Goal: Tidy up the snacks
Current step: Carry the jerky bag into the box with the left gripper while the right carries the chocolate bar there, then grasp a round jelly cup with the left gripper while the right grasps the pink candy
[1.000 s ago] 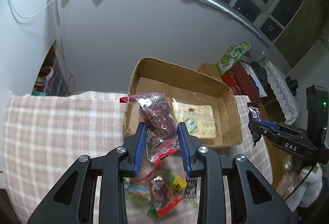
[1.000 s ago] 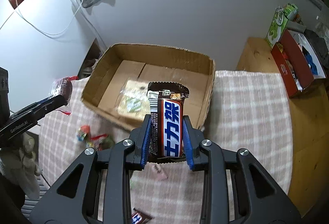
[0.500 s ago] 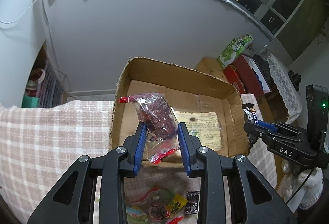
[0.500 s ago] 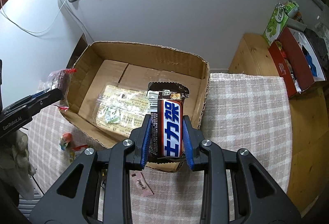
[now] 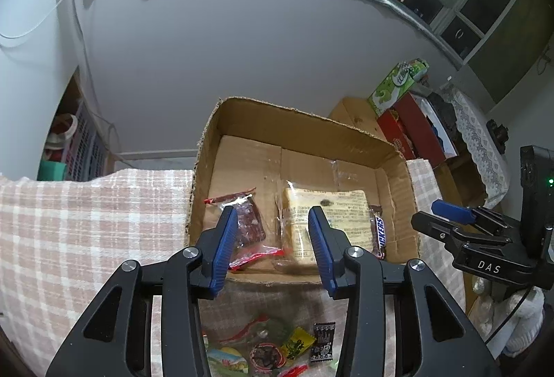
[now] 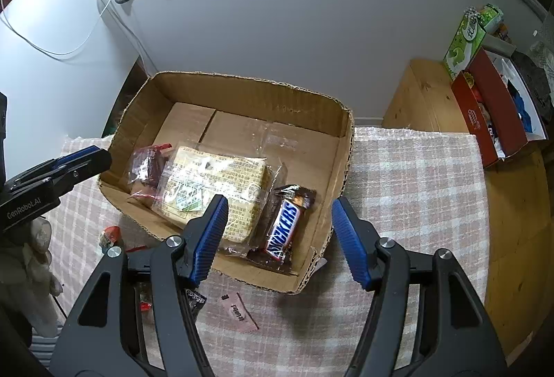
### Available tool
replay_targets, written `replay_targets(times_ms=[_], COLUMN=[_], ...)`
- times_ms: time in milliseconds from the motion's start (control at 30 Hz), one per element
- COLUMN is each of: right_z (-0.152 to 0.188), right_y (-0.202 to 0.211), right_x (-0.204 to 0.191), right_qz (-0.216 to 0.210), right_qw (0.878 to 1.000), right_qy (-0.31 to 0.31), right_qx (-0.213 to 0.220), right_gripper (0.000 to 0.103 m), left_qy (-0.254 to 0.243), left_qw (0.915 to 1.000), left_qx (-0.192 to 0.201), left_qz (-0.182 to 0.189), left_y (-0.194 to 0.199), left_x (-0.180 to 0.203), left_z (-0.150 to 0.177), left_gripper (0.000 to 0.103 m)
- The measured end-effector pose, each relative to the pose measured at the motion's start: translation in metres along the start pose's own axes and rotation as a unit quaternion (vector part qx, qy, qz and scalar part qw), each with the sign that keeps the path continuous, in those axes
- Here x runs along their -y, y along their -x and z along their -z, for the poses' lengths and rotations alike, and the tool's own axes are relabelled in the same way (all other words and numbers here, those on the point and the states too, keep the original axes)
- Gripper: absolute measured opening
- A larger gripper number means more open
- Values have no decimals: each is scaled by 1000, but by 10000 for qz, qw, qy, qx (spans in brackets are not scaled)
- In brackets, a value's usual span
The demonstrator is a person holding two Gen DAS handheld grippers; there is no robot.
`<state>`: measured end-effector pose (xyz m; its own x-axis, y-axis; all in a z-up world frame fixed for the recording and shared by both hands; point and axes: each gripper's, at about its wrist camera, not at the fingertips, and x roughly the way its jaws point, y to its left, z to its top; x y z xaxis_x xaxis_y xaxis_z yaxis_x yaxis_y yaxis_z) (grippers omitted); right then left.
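The box (image 6: 242, 93) is made of matt brown corrugated cardboard, its cut edges rough and ragged. The tablecloth (image 6: 415, 176) is seen as a soft woven checked cloth. The chocolate bar (image 6: 284, 224) is wrapped in glossy printed film, and the red snack packet (image 5: 247, 221) and the biscuit pack (image 6: 214, 186) are sealed in clear shiny plastic (creased and catching the light). The side table (image 6: 426, 93) is shown as smooth pale wood with visible grain.
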<state>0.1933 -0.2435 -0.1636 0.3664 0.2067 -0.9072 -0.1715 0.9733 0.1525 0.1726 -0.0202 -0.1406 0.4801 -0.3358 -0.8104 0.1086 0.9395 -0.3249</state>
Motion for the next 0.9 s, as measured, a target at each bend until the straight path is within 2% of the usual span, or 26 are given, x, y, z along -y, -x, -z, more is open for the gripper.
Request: replay_targets(times_ms=[367,600,900], right_z=[28,62,100], right_y=[25,36,30], right_x=[-7,-11,-9], right_qz=[-206,-327,-386], right_qw=[9998,9994,9988], right_qy=[-4,6,77], right_qx=[15,-87,-303], right_gripper=[65,65,65], left_qy=[207,503,793], left_qw=[9996,9985,9965], left_qx=[163,162,-97], left_qz=[-53,-107,-255], left_y=[33,51,53], left_x=[-21,-39,-55], left_z=[18,50,94], left_gripper=[41,41,41])
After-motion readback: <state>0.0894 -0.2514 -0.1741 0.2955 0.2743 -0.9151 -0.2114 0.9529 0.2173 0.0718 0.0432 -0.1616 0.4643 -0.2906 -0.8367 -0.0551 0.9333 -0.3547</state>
